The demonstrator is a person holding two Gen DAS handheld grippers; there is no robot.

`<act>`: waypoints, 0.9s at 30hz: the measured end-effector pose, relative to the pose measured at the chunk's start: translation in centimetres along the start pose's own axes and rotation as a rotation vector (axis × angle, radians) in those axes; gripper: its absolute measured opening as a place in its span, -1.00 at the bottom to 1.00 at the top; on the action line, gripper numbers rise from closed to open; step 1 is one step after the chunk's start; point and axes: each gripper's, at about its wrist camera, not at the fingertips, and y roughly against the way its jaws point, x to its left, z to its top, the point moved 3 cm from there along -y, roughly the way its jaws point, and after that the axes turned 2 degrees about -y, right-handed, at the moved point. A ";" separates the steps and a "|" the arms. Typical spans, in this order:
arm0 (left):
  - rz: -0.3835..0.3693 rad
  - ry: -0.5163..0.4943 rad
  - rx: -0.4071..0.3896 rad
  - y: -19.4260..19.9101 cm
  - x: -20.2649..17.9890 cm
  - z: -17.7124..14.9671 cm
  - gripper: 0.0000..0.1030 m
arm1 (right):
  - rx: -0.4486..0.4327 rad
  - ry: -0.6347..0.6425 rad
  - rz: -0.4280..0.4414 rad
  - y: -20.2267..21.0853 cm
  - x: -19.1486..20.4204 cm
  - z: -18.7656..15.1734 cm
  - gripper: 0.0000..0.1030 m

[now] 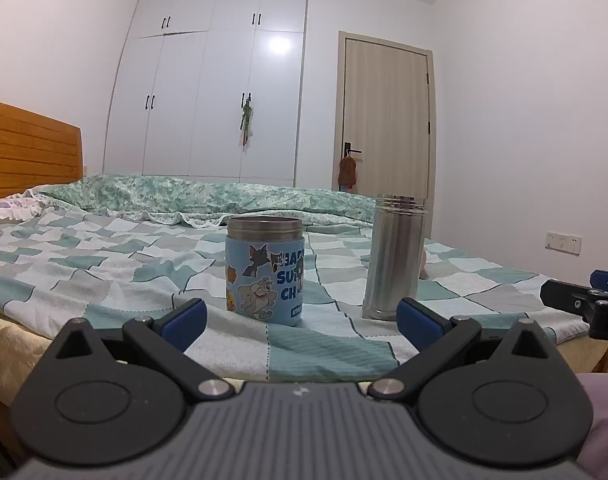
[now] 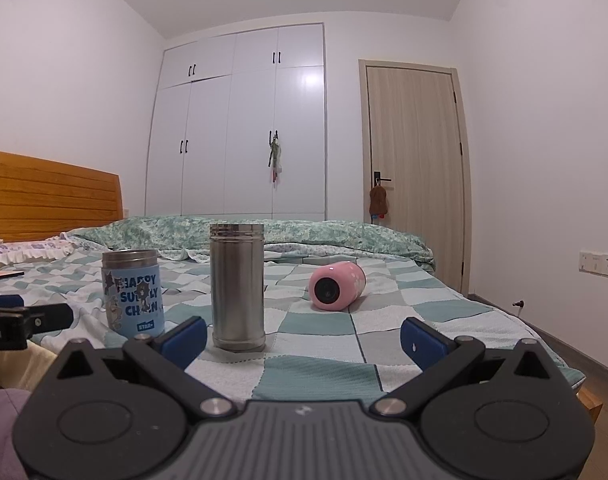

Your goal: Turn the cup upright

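Observation:
A pink cup [image 2: 336, 286] lies on its side on the bed, its base facing me, right of centre in the right wrist view. In the left wrist view only a sliver of it [image 1: 423, 267] shows behind the steel flask. A blue cartoon-print cup [image 1: 264, 270] [image 2: 132, 293] stands upright. A tall steel flask [image 1: 395, 257] [image 2: 237, 286] stands upright to its right. My left gripper [image 1: 300, 322] is open and empty, just short of the blue cup. My right gripper [image 2: 304, 338] is open and empty, well short of the pink cup.
The bed has a green-and-white checked cover [image 2: 323, 344] and a rumpled green quilt [image 2: 264, 232] at the far side. A wooden headboard [image 2: 44, 196] is at left. A wardrobe [image 2: 240, 128] and a door [image 2: 413, 168] stand behind. The bed's front edge is just below the grippers.

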 end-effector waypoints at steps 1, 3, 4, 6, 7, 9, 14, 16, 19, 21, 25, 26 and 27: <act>0.001 0.000 -0.001 0.0 0.0 0.0 1.00 | 0.000 0.001 0.000 0.0 0.0 0.0 1.00; 0.001 0.000 -0.002 0.0 0.0 0.0 1.00 | -0.001 0.001 0.000 0.0 0.0 0.0 1.00; 0.000 0.000 -0.001 0.0 0.0 0.0 1.00 | -0.001 0.000 0.000 0.0 0.0 0.0 1.00; 0.000 -0.001 -0.003 0.0 0.0 0.0 1.00 | 0.000 0.001 0.000 0.0 0.0 0.0 1.00; 0.000 -0.001 -0.003 0.0 0.0 0.0 1.00 | -0.001 0.001 -0.001 0.0 0.0 0.0 1.00; 0.000 -0.002 -0.004 0.1 0.0 0.0 1.00 | -0.001 0.001 0.000 0.0 0.0 0.0 1.00; 0.000 -0.002 -0.006 0.1 0.0 0.0 1.00 | -0.001 0.001 0.000 0.0 0.0 0.0 1.00; 0.001 -0.001 -0.006 0.1 0.0 0.0 1.00 | -0.001 0.002 0.000 0.0 0.0 0.0 1.00; 0.001 -0.002 -0.006 0.1 0.0 0.0 1.00 | -0.001 0.002 -0.001 0.0 0.0 0.0 1.00; 0.001 -0.002 -0.007 0.1 0.0 0.0 1.00 | -0.002 0.002 -0.001 0.0 0.1 0.0 1.00; 0.000 -0.002 -0.007 0.1 -0.1 0.0 1.00 | -0.002 0.003 0.000 0.0 0.0 0.0 1.00; 0.001 -0.002 -0.008 0.1 -0.1 0.0 1.00 | -0.002 0.003 0.000 0.0 0.0 0.0 1.00; 0.000 -0.002 -0.009 0.1 -0.1 0.0 1.00 | -0.002 0.003 0.000 0.0 0.0 0.0 1.00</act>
